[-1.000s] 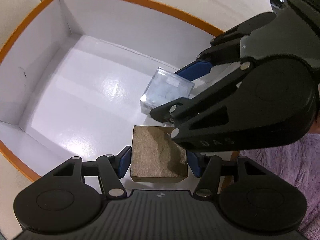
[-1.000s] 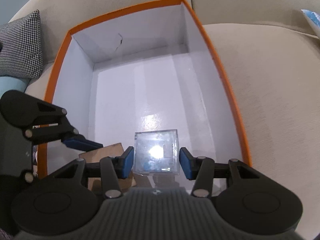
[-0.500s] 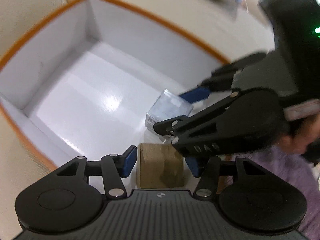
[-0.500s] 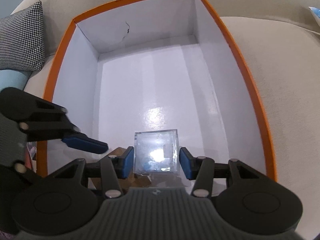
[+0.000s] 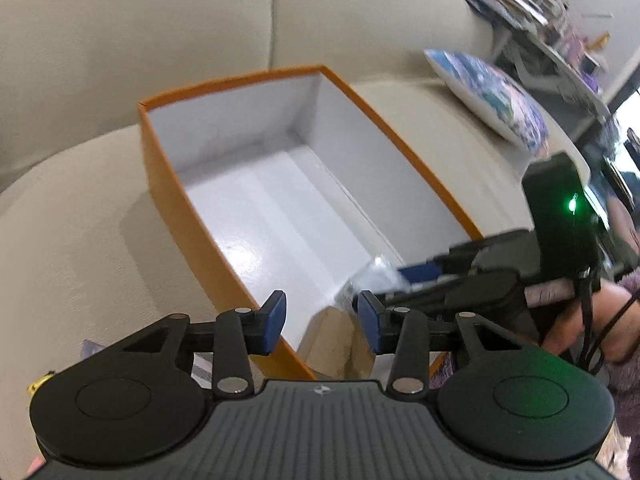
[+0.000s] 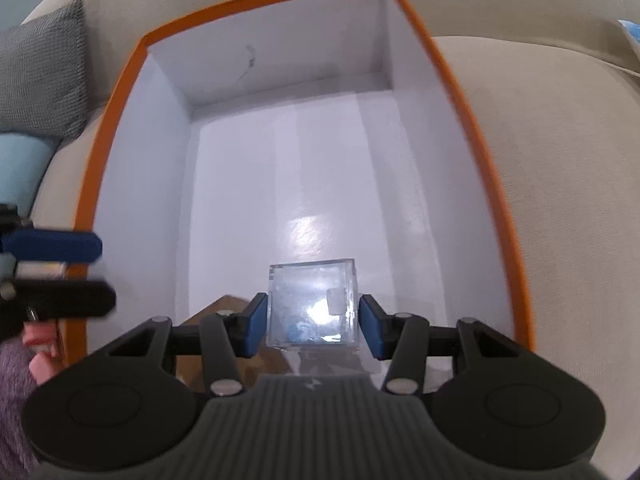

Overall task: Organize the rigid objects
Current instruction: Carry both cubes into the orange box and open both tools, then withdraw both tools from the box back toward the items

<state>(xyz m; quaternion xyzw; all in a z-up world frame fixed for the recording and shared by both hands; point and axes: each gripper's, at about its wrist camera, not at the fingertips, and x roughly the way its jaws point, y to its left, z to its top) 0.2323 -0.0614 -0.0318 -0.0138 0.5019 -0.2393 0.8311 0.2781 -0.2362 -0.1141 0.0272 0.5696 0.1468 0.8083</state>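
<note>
Two things already sit in the orange box (image 6: pixel 472 128) on the sofa (image 5: pixel 100 216): a wooden block (image 5: pixel 336 344) in the near corner at 7 o'clock and a clear cube (image 6: pixel 313 304) beside it. More may remain. The left gripper (image 5: pixel 322 322) tilts down over the near rim, fingers closing on nothing. The right gripper (image 6: pixel 312 326) points steeply down, fingers half-open beside the cube; contact unclear.

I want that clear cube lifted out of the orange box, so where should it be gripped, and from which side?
Grip the clear cube by its two flat, parallel side faces, coming down from above. The orange box has tall walls that block a level approach, and the wooden block crowds one corner. The right gripper straddles exactly those faces.
</note>
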